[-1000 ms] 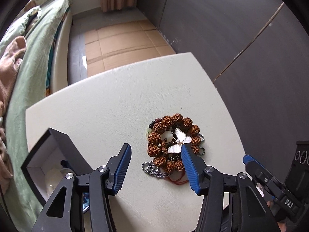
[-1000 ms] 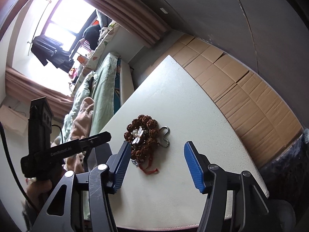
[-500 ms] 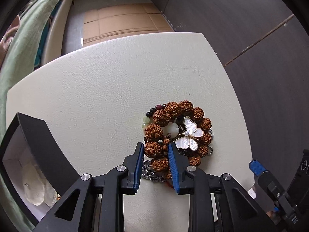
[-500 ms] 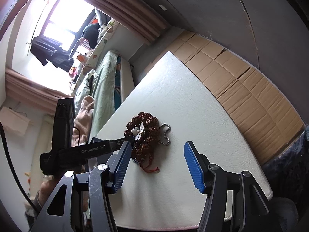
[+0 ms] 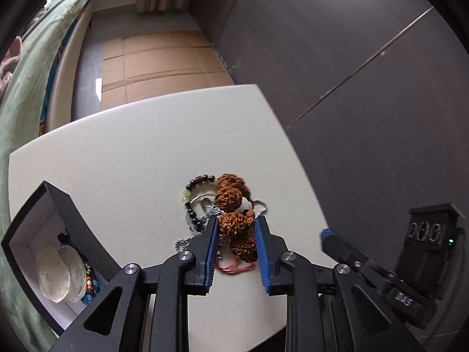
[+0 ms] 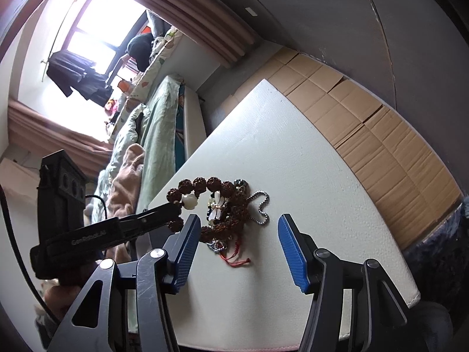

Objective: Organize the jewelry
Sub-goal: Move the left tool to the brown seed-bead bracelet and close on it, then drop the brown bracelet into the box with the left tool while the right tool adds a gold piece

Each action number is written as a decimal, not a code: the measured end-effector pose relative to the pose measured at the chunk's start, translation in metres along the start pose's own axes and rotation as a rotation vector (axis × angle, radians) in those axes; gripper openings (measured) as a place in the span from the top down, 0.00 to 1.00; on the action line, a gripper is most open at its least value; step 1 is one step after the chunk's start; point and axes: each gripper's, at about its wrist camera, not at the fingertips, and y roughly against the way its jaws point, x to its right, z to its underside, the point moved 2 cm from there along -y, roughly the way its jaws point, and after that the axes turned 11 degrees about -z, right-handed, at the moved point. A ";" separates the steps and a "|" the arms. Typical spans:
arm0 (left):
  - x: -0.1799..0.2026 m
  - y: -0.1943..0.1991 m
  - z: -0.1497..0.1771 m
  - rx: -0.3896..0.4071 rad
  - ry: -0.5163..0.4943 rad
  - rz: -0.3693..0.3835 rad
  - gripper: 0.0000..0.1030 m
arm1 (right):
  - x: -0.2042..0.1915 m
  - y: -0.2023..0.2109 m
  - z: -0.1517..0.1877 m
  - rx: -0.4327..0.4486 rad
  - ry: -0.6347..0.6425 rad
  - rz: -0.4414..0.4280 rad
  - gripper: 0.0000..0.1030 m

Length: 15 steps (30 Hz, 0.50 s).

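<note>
A bracelet of big brown wrinkled beads [image 5: 230, 198] sits between the blue pads of my left gripper [image 5: 236, 221], which is shut on it. In the right wrist view its bead arc [image 6: 205, 183] stands partly lifted off the white table [image 5: 117, 161], held by the left gripper [image 6: 176, 209]. Under and beside it lie a black bead bracelet with pale green beads [image 5: 190, 195], a silver ball chain [image 6: 261, 208], a white butterfly pendant [image 6: 218, 205] and a red cord [image 6: 237, 261]. My right gripper [image 6: 239, 220] hovers open just short of the pile, holding nothing.
An open black box [image 5: 58, 205] with a white lining stands at the table's left and holds a pale shell-like piece [image 5: 57, 272] and small beads. A bed with green covers [image 5: 26, 88] runs along the left. Flattened cardboard [image 5: 164, 55] covers the floor beyond the table.
My left gripper came down over the pile, closed on the brown bead bracelet and raised part of it. The right gripper stayed where it was.
</note>
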 end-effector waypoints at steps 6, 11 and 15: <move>-0.006 0.034 -0.002 0.067 0.020 0.042 0.75 | -0.008 -0.008 -0.002 -0.021 0.018 0.002 0.46; -0.024 0.058 -0.002 0.126 0.051 0.038 0.75 | -0.015 -0.027 -0.004 -0.074 0.040 0.012 0.45; -0.044 0.074 0.000 0.165 0.079 0.018 0.75 | -0.024 -0.044 -0.003 -0.117 0.058 0.011 0.46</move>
